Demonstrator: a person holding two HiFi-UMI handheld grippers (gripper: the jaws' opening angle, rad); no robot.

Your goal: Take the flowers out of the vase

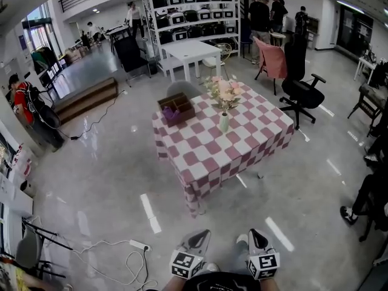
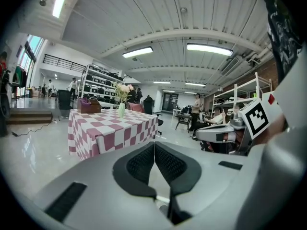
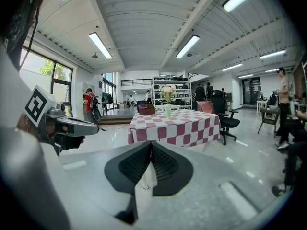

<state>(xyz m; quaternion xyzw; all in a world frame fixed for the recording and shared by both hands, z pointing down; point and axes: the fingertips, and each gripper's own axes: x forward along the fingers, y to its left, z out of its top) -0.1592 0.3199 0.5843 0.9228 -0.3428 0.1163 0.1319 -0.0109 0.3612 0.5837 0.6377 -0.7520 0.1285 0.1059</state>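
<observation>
Two tools, left tool (image 1: pixel 202 234) and right tool (image 1: pixel 255 233), pressed together, empty. Flowers (image 1: pixel 223 91) in vase (image 1: pixel 224 122) on bench (image 1: pixel 242 150), 12 o'clock. Best: approach, spread, pinch low.

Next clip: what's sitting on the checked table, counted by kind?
Vase: 1
Bunch of flowers, in the vase: 1
Wooden box: 1
Purple item, in the box: 1
Total: 4

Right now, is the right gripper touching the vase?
Apart. Head view: right gripper sits at the bottom edge; floor lies between it and the vase on the table.
</observation>
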